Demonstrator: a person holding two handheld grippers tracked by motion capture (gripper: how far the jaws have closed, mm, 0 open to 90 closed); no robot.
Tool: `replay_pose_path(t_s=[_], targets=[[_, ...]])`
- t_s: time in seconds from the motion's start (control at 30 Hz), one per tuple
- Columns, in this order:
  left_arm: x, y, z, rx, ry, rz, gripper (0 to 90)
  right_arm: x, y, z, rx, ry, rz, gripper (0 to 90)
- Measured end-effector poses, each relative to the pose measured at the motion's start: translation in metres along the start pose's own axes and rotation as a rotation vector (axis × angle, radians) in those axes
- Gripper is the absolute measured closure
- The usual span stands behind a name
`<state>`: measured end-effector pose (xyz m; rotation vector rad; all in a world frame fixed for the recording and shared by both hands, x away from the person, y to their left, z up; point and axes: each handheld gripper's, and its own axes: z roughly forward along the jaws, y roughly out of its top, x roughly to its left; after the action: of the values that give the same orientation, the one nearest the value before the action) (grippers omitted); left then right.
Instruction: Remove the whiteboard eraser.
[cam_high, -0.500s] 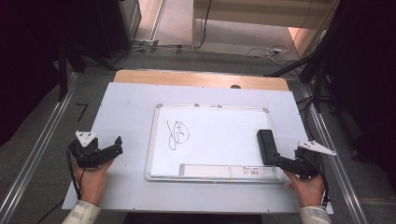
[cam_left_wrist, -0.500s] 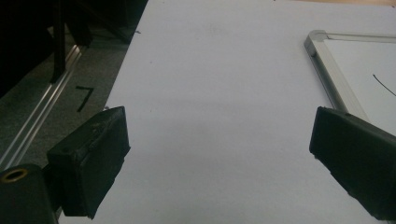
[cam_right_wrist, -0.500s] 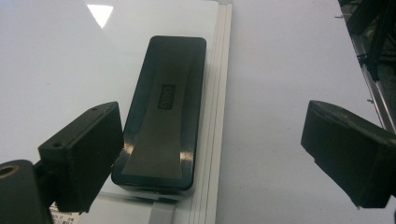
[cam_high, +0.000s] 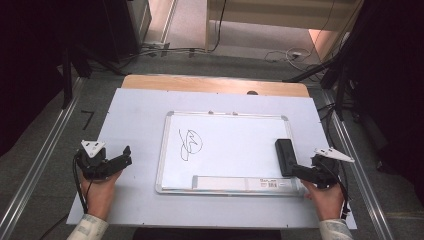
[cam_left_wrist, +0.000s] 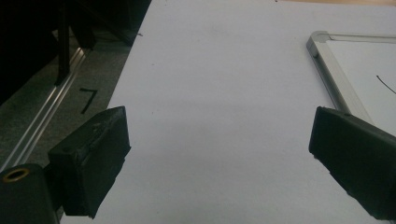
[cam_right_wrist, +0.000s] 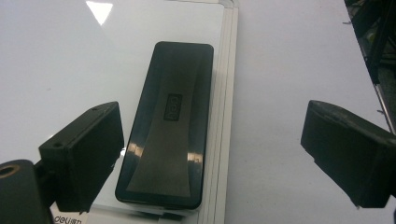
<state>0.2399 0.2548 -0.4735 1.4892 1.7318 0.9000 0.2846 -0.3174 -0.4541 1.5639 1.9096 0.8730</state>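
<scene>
A pale sheet covers the worktop (cam_high: 135, 115). On it lies a whiteboard (cam_high: 230, 145) bearing a black scribble (cam_high: 189, 144). A black eraser (cam_high: 285, 156) rests flat at the board's right edge, lengthwise along the frame. The right claw (cam_high: 296, 171) stands wide just behind it, eraser untouched between the jaws. The left claw (cam_high: 125, 156) gapes wide over bare sheet, left of the board.

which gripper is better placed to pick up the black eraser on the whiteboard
Right. The right gripper sits just behind the black rectangular eraser at the right edge of the metal-framed whiteboard, jaws open with the eraser between them. The left gripper hovers over the white mat, left of the board.
</scene>
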Motion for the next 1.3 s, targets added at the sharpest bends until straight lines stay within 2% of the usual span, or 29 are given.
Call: replay_pose_path(t_s=[0.6, 0.97, 1.17, 1.3], targets=[[0.0, 0.0, 0.0, 0.0, 0.0, 0.0, 6.0, 0.021, 0.014, 0.024, 0.018, 0.001, -0.045, 5.4], [0.0, -0.001, 0.001, 0.002, 0.005, 0.001, 6.1, 0.023, 0.018, 0.032, 0.024, -0.009, -0.032, 5.4], [0.0, -0.001, 0.001, 0.004, 0.005, -0.002, 6.5, 0.026, 0.02, 0.041, 0.039, -0.021, -0.044, 10.0], [0.001, -0.001, 0.001, 0.006, 0.006, -0.002, 6.5, 0.026, 0.022, 0.046, 0.041, -0.022, -0.03, 12.7]])
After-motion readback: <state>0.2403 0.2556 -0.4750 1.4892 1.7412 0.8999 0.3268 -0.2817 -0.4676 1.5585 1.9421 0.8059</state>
